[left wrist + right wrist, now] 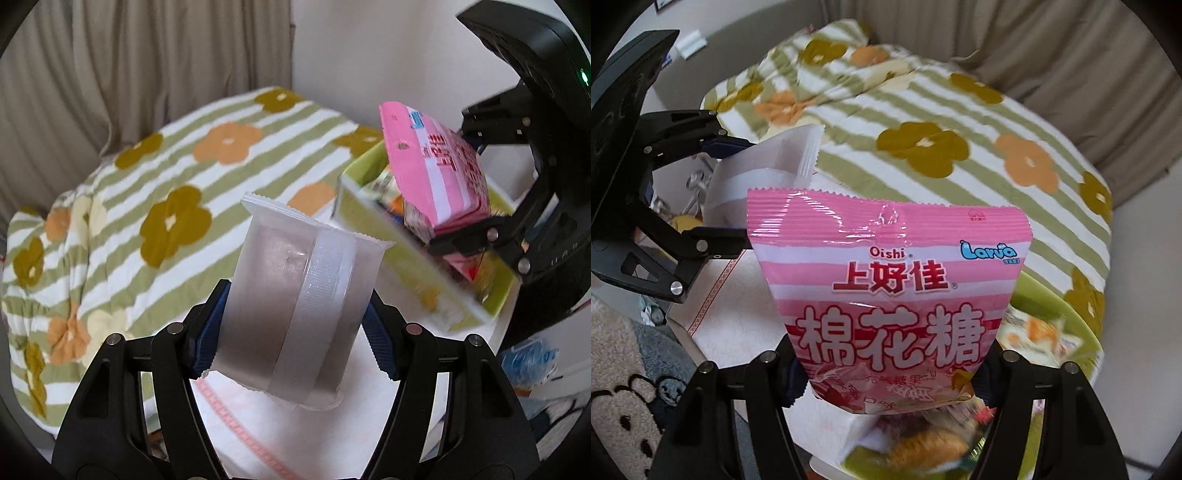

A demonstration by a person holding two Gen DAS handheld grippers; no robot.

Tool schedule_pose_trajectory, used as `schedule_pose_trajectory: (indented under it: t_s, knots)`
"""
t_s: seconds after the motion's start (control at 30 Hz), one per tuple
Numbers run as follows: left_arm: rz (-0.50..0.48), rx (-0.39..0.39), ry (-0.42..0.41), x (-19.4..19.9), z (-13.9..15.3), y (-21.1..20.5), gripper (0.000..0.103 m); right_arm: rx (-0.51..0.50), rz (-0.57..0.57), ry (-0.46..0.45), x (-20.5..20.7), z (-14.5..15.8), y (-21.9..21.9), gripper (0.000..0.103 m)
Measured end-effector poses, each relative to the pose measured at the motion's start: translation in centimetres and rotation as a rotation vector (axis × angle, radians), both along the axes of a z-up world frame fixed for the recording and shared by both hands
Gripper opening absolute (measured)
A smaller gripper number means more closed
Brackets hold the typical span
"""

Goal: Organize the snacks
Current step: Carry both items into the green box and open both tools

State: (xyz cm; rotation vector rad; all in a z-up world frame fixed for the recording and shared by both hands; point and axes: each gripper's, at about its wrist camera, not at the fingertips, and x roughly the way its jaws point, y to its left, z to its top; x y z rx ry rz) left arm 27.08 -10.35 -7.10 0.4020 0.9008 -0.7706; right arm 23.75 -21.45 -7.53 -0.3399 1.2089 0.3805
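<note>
Both grippers hold snacks above the green box [373, 236]
Left gripper [295, 325] fingers pinch a frosted packet [291, 295]; right gripper [886, 373] fingers pinch a pink marshmallow bag [886, 280]

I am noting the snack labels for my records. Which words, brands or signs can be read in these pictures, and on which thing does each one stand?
"Oishi" – on the pink bag, held by the right gripper.
"上好佳" – pink bag, under the brand.
"棉花糖" – pink bag, large letters.
"Larva" – pink bag, blue logo at upper right.
Small print at the pink bag's bottom: too blurred to read.
White packet in the left gripper: no text.
Snacks in the green box: too blurred.
</note>
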Motion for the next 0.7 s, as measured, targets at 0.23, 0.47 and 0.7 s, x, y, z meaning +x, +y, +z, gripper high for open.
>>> schedule_pose_trajectory:
  t_s: [0.23, 0.47, 0.7]
  knots:
    - [0.014, -0.055, 0.023, -4.1, 2.0, -7.5, 0.065, -0.004, -0.057, -0.058, -4.4, 2.5, -7.3, 0.065]
    - [0.069, -0.094, 0.110, -7.2, -0.2, -15.8, 0.065, 0.028, -0.122, -0.061, -8.3, 2.1, -15.4, 0.065]
    - [0.144, -0.083, 0.199, -7.4, -3.9, -21.4, 0.065, 0.096, -0.197, -0.061, -9.7, 0.3, -20.5, 0.065]
